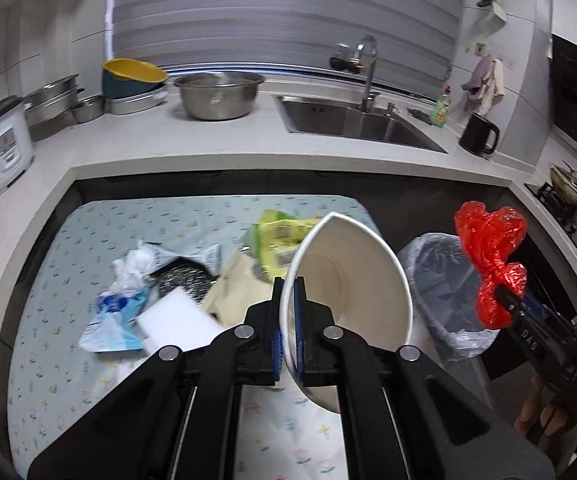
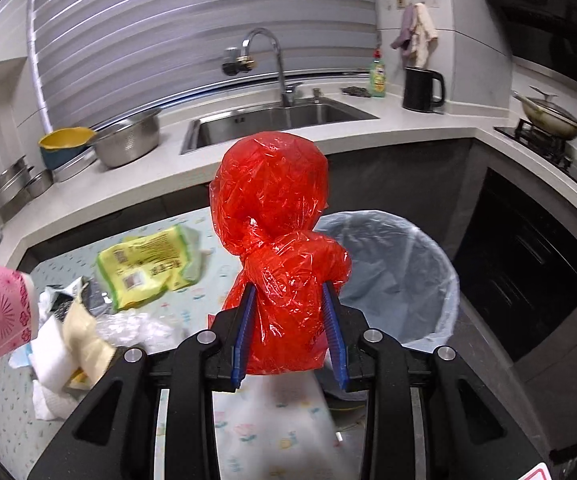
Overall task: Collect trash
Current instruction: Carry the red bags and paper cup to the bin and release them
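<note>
Left hand-held gripper (image 1: 287, 320) is pinching the white paper cup's (image 1: 352, 280) rim, over the flowered worktop (image 1: 48, 360) | right hand-held gripper (image 2: 288, 336) is clamping the crumpled red plastic bag (image 2: 272, 216) beside the clear-lined bin (image 2: 400, 264) | advice: be centring each over the opening before releasing.

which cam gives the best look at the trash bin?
Right wrist. The trash bin shows its open mouth and clear liner, with only its near-left part hidden behind the red plastic bag. In the left wrist view the bin sits off to the right, partly blocked by the paper bowl.
</note>
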### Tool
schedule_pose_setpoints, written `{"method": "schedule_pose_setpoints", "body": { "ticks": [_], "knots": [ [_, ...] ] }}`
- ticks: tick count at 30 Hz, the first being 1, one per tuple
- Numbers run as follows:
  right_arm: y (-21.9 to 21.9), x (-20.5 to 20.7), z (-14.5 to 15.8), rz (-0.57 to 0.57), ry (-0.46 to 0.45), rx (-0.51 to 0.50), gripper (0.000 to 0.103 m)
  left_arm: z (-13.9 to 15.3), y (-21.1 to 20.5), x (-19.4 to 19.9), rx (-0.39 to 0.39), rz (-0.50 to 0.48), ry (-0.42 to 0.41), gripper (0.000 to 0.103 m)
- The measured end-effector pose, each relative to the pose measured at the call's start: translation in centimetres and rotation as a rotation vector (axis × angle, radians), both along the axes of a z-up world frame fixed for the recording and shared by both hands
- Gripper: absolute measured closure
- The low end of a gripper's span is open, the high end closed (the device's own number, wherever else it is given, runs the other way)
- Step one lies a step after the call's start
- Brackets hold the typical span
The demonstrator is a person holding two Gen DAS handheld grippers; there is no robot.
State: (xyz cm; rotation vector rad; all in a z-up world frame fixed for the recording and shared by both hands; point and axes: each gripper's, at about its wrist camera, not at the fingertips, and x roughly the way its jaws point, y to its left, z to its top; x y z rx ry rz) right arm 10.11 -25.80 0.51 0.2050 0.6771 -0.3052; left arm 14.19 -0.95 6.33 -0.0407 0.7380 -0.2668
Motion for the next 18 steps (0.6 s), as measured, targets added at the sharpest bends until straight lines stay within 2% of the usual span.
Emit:
{"method": "schedule_pose_setpoints", "body": {
  "ticks": [5,9,14,15,18],
  "knots": [
    [-4.5,-0.7,-1.2,-0.089,0.020,0.014,0.072,-0.2,-8.3,1.8,-0.036,-0.195,0.011,0.099],
    [-7.6,-1.0,-2.5,-0.154,0.043,0.012,0.072,-2.2,-14.6,3.9,-0.060,-0.331,0.070,0.099],
    [-10.7,-1.2,-4.4,-0.221,0.072,0.027,0.072,-5.4,-19.6,6.1,-0.070,-0.411,0.132,0.098],
    [-11.1,-1.1,-4.8,-0.230,0.076,0.033,0.072,-6.2,-20.6,6.7,-0.092,-0.449,0.156,0.098],
    [-12.0,-0.5,-5.6,-0.243,0.087,0.046,0.072,-7.9,-22.7,7.9,-0.102,-0.470,0.206,0.094]
  ]
}}
